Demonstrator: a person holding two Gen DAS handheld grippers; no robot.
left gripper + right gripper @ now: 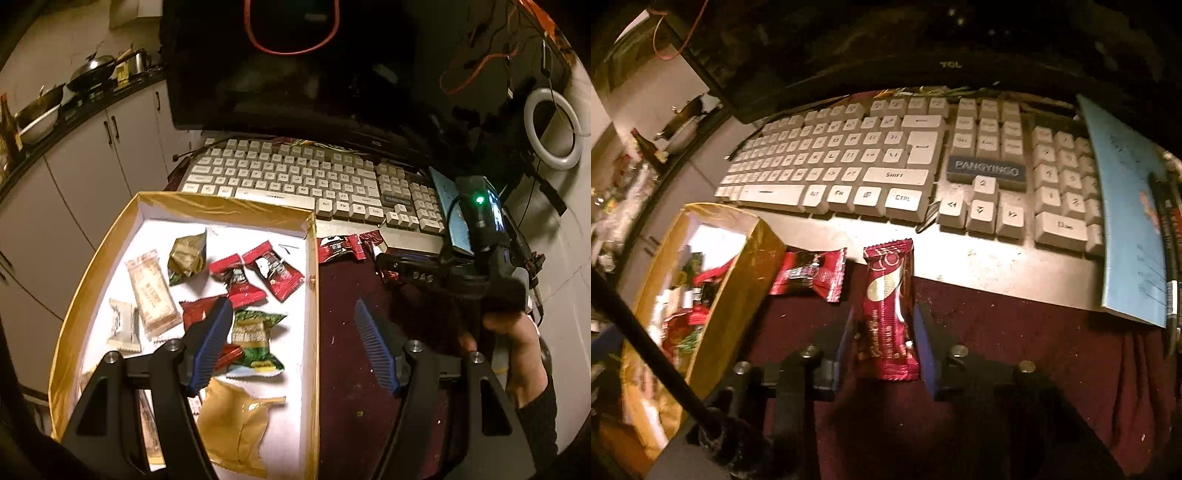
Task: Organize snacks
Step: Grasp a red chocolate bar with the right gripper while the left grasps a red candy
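A gold-walled box [221, 206] with a white floor holds several wrapped snacks. My left gripper [295, 328] is open and empty, one finger over the box, the other over the dark red cloth [351, 369]. A red snack [338, 247] lies just outside the box's right wall. My right gripper [886, 328] is shut on a long red snack bar [888, 291], held lengthwise between the blue pads. A second red snack [809, 273] lies beside the gold box [738, 280]. The right gripper's body [480, 229] shows in the left wrist view.
A white keyboard [295, 177] lies behind the box, under a dark monitor [314, 74]. A blue booklet [1126, 221] and pens rest on the keyboard's right end. A white ring light [552, 129] stands at far right. Kitchen cabinets [92, 166] are at left.
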